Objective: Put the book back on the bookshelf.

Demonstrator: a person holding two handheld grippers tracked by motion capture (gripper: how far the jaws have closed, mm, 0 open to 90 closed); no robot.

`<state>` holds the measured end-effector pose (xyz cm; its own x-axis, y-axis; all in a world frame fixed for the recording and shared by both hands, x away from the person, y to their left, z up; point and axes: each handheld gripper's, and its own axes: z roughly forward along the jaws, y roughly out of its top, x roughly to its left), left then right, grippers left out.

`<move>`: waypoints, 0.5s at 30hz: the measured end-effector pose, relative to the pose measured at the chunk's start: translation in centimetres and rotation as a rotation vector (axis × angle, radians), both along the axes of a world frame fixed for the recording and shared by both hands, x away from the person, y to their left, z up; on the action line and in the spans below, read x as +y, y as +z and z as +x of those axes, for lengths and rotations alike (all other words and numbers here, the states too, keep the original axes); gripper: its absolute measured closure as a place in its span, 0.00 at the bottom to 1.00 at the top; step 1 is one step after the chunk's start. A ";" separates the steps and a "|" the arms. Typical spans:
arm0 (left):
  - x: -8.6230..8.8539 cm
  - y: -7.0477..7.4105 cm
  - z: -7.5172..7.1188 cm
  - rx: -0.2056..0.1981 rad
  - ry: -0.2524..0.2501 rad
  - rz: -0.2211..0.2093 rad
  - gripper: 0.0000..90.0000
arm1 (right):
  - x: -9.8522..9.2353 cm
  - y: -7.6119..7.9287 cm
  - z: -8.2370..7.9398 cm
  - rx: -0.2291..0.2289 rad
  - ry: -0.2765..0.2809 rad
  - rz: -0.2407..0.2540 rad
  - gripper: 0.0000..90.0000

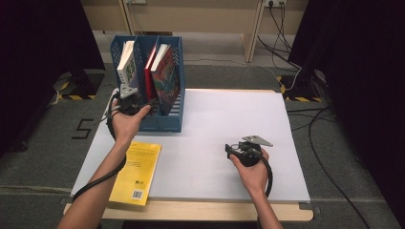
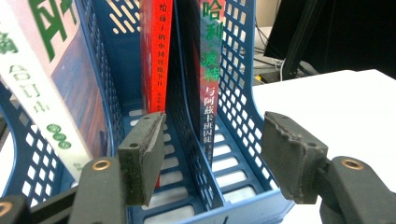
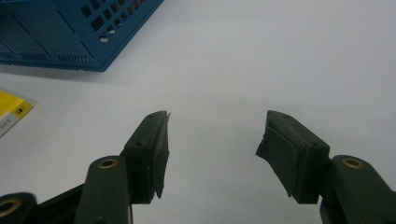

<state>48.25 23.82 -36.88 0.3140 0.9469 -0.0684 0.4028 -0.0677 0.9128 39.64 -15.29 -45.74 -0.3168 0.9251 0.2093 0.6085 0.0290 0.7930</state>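
A blue file rack (image 1: 165, 121) stands at the table's back left with three upright books: a white one (image 1: 127, 62), a red one (image 1: 149, 71) and a colourful one (image 1: 167, 76). My left gripper (image 1: 138, 107) is at the rack's open front, open, with nothing between its jaws. In the left gripper view (image 2: 212, 156) the jaws stand apart before the red book (image 2: 156, 56) and the dark-spined book (image 2: 210, 74); the white book (image 2: 42, 79) leans at left. A yellow book (image 1: 137, 171) lies flat near the front edge. My right gripper (image 1: 230, 150) rests open over bare table (image 3: 212, 149).
The white tabletop (image 1: 224, 119) has room in the middle and right. In the right gripper view the rack's corner (image 3: 74, 32) and a bit of the yellow book (image 3: 11, 112) lie to the left. Cables run over the floor (image 1: 325, 143) at right.
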 end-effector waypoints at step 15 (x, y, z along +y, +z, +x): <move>3.5 0.0 -3.7 0.012 -0.055 -0.003 0.45 | 0.5 0.9 0.6 0.096 0.038 0.017 0.59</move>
<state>44.51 27.35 -36.91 0.3648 0.9280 -0.0757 0.4094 -0.0869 0.9082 40.20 -14.82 -44.81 -0.3294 0.9089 0.2556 0.6803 0.0407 0.7318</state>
